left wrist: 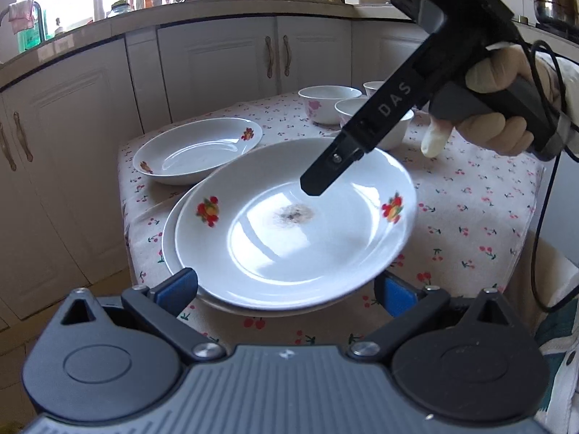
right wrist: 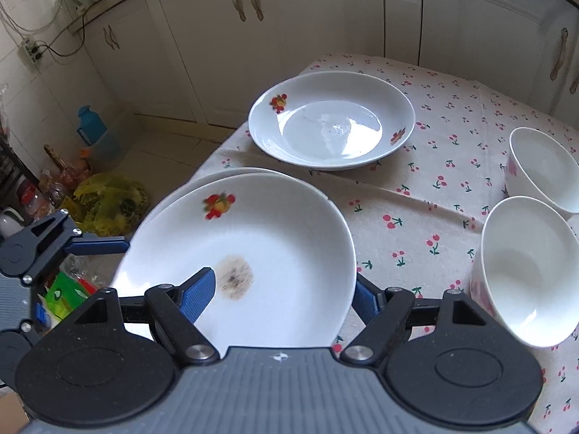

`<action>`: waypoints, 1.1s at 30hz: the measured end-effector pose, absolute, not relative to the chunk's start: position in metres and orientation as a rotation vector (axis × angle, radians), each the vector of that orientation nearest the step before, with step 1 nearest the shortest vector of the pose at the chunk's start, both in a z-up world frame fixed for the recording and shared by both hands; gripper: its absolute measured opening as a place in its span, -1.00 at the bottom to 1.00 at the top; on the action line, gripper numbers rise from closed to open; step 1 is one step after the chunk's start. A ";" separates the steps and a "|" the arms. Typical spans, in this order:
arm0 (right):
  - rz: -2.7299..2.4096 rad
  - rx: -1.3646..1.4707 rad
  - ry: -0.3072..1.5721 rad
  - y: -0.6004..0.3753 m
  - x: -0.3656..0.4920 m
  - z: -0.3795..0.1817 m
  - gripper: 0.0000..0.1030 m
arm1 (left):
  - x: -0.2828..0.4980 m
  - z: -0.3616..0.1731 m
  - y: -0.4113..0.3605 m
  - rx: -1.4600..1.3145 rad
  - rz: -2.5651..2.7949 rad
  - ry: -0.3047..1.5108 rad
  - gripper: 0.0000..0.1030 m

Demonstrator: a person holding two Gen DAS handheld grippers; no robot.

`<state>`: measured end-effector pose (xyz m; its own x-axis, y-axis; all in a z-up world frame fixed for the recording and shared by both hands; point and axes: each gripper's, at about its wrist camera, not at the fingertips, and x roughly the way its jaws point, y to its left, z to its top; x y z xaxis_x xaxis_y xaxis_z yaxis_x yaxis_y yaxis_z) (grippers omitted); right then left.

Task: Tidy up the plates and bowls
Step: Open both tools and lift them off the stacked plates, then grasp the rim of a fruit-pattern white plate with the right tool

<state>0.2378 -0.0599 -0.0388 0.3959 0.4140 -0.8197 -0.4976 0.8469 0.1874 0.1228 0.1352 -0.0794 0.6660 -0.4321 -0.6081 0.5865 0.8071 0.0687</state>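
Observation:
A white plate with fruit prints and a brown smudge (left wrist: 296,217) (right wrist: 260,253) hangs tilted just above another white plate (left wrist: 170,242) (right wrist: 217,175) at the table's near corner. My right gripper (right wrist: 282,293) (left wrist: 318,181) has one finger over and one under the smudged plate's rim; whether it clamps it I cannot tell. My left gripper (left wrist: 286,289) is open, its blue pads either side of the same plate's near rim, not squeezing it. A third fruit-print plate (left wrist: 197,150) (right wrist: 331,121) sits alone further back. Three white bowls (left wrist: 327,103) (right wrist: 528,267) stand together.
The table (left wrist: 470,217) (right wrist: 416,199) has a cherry-print cloth and stands close to white cabinets (left wrist: 224,58). Bags and bottles lie on the floor (right wrist: 108,195) left of the table. The counter behind holds bottles and a steel pot (left wrist: 555,3).

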 end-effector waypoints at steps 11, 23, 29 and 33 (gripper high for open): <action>0.596 -0.080 0.958 -0.065 0.221 -0.030 0.88 | 0.122 -0.064 0.146 0.105 -0.518 0.606 0.99; 0.586 -0.141 0.760 -0.083 0.173 -0.004 0.97 | 0.111 -0.030 0.146 0.159 -0.358 0.536 0.99; 0.561 -0.061 0.745 -0.099 0.189 0.006 0.97 | 0.136 -0.005 0.146 0.241 -0.319 0.448 0.99; 0.544 -0.011 0.749 -0.103 0.209 0.011 0.97 | 0.162 0.001 0.142 0.300 -0.329 0.436 0.99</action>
<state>0.2090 -0.1030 0.0114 0.6012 0.4660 -0.6491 -0.4736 0.8621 0.1803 0.1616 0.1417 0.0011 0.8554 -0.2449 -0.4565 0.3717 0.9039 0.2115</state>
